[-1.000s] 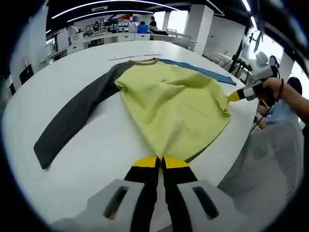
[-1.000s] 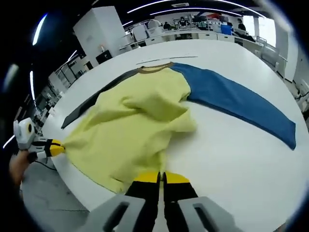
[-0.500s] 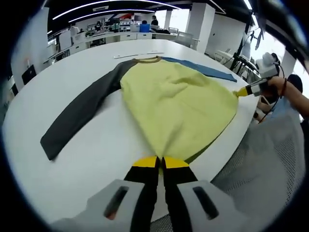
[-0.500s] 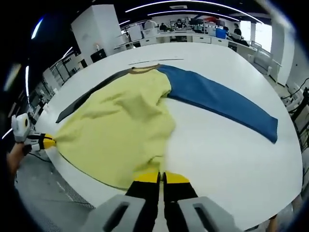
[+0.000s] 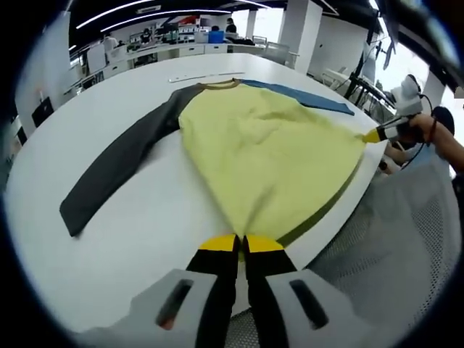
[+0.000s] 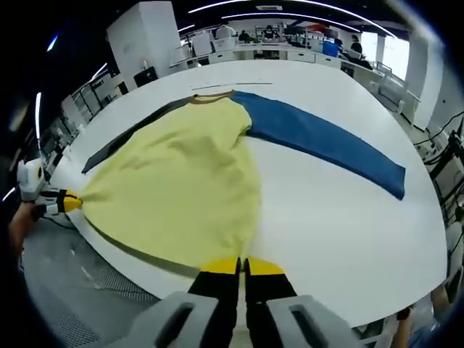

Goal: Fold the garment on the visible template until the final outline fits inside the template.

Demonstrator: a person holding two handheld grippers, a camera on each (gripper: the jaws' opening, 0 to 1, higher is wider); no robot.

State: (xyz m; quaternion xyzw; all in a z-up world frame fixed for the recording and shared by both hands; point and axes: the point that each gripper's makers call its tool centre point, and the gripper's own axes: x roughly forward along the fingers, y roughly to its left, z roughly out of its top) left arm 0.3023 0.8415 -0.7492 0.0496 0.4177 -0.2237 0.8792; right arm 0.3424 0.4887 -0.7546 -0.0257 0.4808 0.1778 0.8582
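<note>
Where the hem is clamped: the left gripper (image 5: 241, 245) has its yellow-tipped black jaws closed on one hem corner of the long-sleeved shirt (image 5: 261, 148); the right gripper (image 6: 241, 267) has its jaws closed on the other hem corner.
Garment material: soft knit fabric, matte, with shallow wrinkles across the body.
Garment shape: yellow-green torso panel spread into a wide fan between the two clamped corners; brown ribbed collar (image 5: 220, 85) at the far end.
Sleeves: dark grey sleeve (image 5: 116, 170) lies flat and straight on one side; blue sleeve (image 6: 319, 141) lies flat and straight on the other.
Garment position: flat on the white table (image 5: 109, 239), the hem at the near edge and partly hanging over it, the collar pointing toward the table's middle.
Other gripper in view: the right gripper (image 5: 377, 133) appears at the right of the left gripper view, held by a hand (image 5: 424, 130); the left gripper (image 6: 67, 203) appears at the left of the right gripper view.
Surface: large, smooth, white, rounded tabletop; a thin pale strip (image 5: 196, 76) lies beyond the collar.
Near edge: grey mesh material (image 5: 384, 268) sits below the table rim.
Room: open office with white desks (image 6: 290, 51), white pillars (image 6: 148, 36) and linear ceiling lights.
</note>
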